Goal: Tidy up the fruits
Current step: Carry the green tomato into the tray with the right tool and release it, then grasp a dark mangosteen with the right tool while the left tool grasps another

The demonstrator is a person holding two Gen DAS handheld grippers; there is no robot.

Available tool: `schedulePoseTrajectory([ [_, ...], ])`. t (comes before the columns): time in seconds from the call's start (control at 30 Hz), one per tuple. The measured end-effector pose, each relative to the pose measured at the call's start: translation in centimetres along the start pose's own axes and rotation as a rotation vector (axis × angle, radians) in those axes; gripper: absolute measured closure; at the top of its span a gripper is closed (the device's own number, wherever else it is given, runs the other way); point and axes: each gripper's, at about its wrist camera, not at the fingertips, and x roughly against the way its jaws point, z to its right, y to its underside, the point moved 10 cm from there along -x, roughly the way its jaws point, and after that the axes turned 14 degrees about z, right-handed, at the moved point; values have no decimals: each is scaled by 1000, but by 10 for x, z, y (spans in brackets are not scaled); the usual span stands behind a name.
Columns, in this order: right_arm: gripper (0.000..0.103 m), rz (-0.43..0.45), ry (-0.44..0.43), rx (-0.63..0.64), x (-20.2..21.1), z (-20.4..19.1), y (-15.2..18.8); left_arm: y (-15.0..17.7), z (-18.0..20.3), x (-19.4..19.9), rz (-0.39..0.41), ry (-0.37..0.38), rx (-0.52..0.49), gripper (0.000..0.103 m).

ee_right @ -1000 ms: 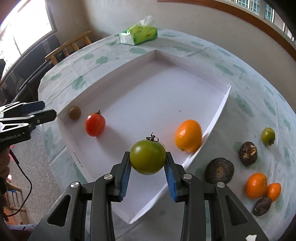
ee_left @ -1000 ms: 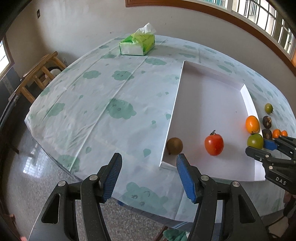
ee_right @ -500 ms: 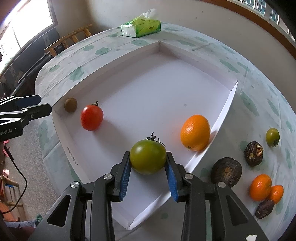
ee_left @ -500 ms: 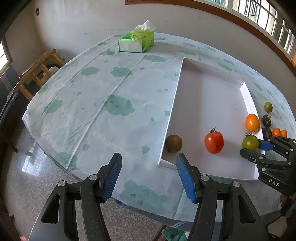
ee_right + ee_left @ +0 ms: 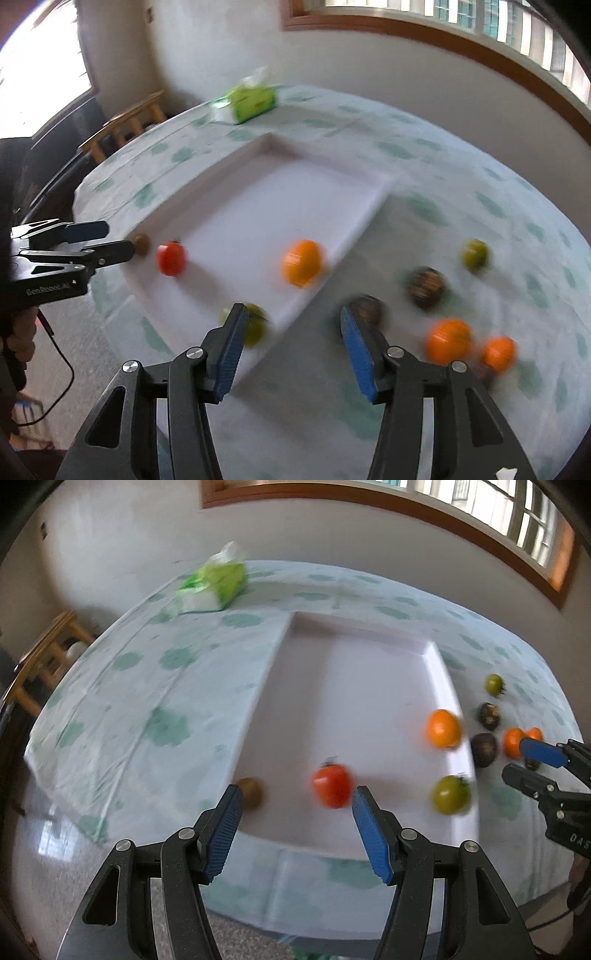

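Now the right gripper (image 5: 291, 341), jaws spread and empty, should settle squarely over the dark wrinkled round fruit (image 5: 365, 311) beside the shallow white tray (image 5: 365, 218) before closing; left gripper (image 5: 297, 829) idles open.

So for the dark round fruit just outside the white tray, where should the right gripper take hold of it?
Across its widest middle, I'd say, coming from above. The dark fruit is roundish and sits on the tablecloth close to the tray's wall. The open right gripper should keep one finger clear of that wall and the other clear of the orange fruit.
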Motion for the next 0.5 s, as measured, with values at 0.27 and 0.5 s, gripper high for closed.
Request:
schedulePoseTrajectory([
  [0.27,53,-45,192,-138,34,103,50,-10,85,-7,0,123,-87,41],
  [0.5,55,-75,241,-210,35,143,80,-12,139,-18,-11,181,-146,41],
])
